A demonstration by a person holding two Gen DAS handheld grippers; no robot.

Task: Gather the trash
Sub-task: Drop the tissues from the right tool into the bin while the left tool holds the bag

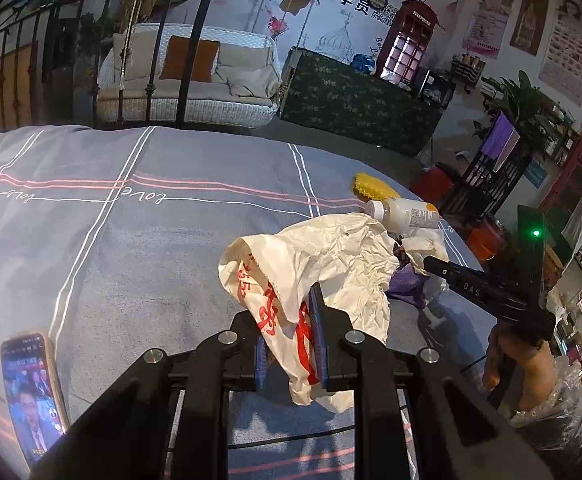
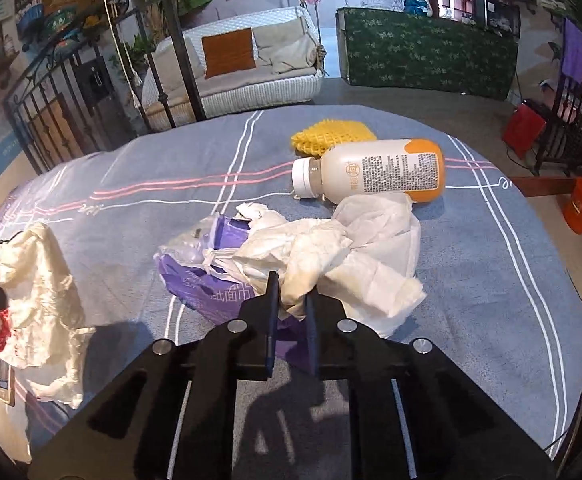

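Where visible, phone (image 1: 33,396) left-view clearest.

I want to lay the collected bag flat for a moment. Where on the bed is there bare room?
Bare bedspread lies between the phone, the "love" lettering and the white plastic bag in the left gripper. It is crowded on the right: tissue wad in the right gripper, purple bag, bottle, yellow foam net.
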